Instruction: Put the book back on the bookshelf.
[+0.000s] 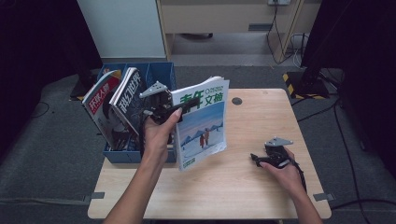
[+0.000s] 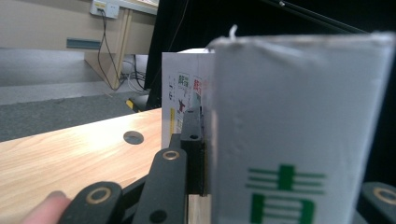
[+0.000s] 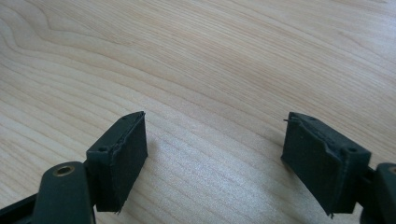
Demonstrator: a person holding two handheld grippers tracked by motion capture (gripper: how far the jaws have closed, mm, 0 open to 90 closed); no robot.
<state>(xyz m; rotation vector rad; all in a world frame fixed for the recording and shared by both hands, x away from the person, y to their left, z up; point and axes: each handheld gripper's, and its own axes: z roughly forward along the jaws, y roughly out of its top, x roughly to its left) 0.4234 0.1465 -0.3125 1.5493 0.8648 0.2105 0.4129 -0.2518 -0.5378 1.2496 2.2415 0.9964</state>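
A magazine (image 1: 203,126) with a white and green cover and a snowy picture stands upright, lifted above the table's left half. My left gripper (image 1: 180,108) is shut on its upper left edge. In the left gripper view the magazine (image 2: 289,140) stands between the jaws, and one black pad (image 2: 192,154) presses flat against it. My right gripper (image 1: 256,158) rests low over the table at the right, and in the right gripper view it (image 3: 215,154) is open with bare wood between its fingers.
A blue crate (image 1: 161,70) sits at the table's left edge, just behind the held magazine. In it lean a red-covered magazine (image 1: 100,100) and a dark one (image 1: 130,95). The wooden table (image 1: 243,186) has a round cable hole (image 1: 236,101) near its far edge.
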